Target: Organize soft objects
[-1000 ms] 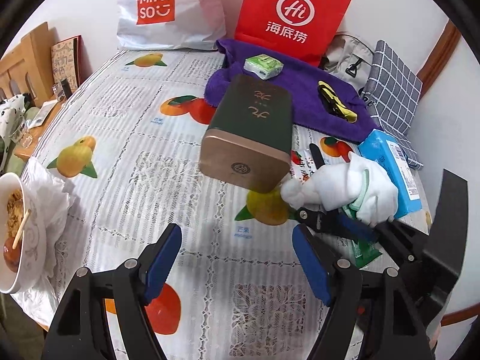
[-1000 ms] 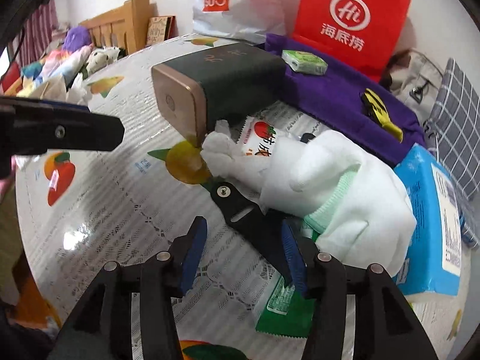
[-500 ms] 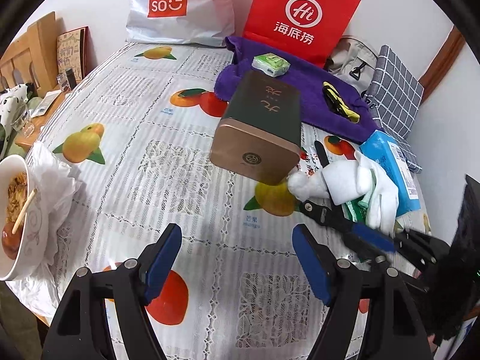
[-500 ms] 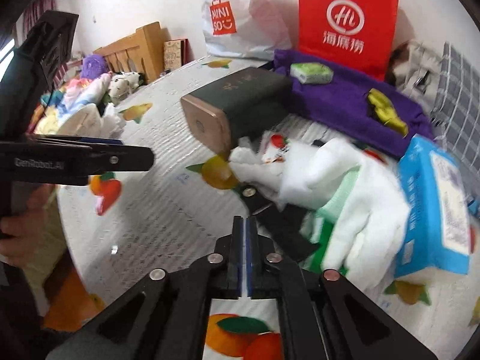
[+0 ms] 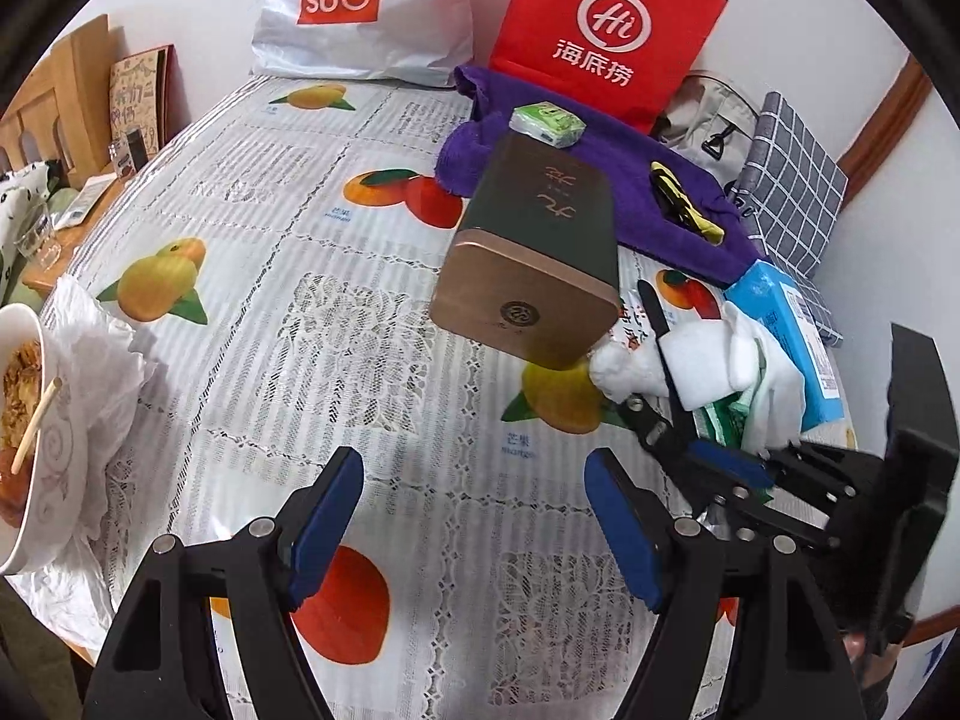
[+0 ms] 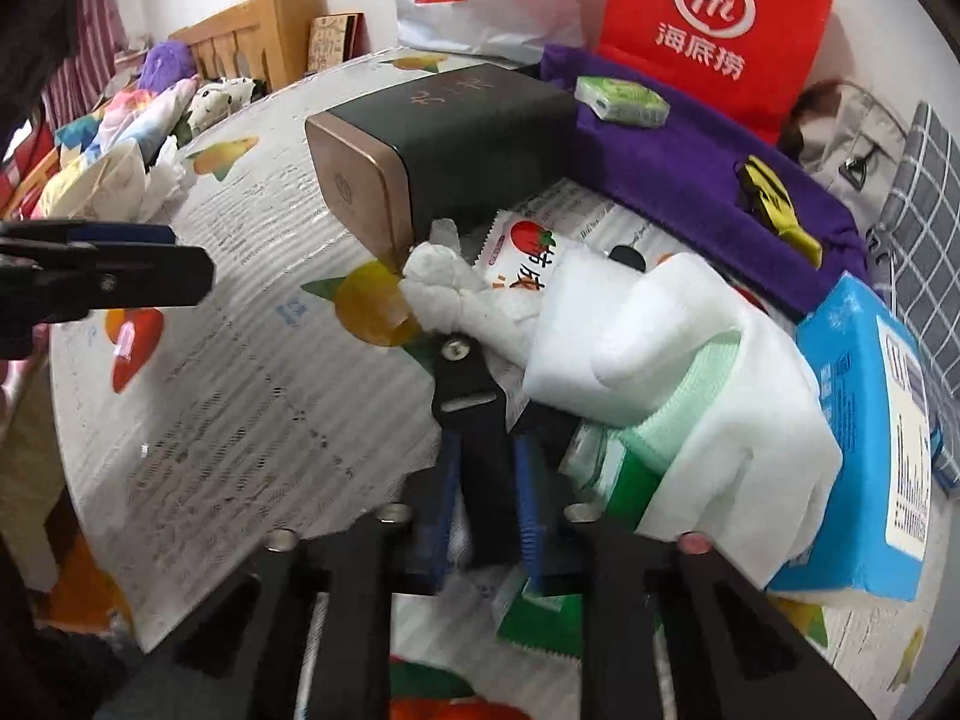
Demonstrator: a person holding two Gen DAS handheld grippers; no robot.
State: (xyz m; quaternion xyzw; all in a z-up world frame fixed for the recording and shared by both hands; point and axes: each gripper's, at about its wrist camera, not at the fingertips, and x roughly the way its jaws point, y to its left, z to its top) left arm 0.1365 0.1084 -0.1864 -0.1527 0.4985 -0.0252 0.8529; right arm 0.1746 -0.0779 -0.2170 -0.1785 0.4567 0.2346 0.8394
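Clutter crowds this corner of the fruit-print tablecloth (image 5: 360, 360). The soft thing to sort, a white fleece cloth (image 6: 690, 372) with a mint-green band, lies slumped between the dark tea tin (image 6: 456, 138) and the blue tissue box (image 6: 858, 438). It is draped partly over a black hinged tool (image 6: 465, 396) and some snack sachets. The right gripper (image 6: 486, 468) has just been closing, and its blue pads now pinch the near arm of that tool, below the pivot screw, not the cloth itself. The left gripper (image 5: 474, 516) hangs above bare tablecloth with its fingers spread wide and nothing between them. If the idea is to get the tool out from under the cloth, I would draw it back low and slow along its own length. That way the far arm should slide out without dragging the fleece or flicking the strawberry sachet (image 6: 522, 252) away. A steadying touch on the cloth from the free gripper would help. The hold sits near the end of the arm, so the tool may swing at its hinge once lifted.
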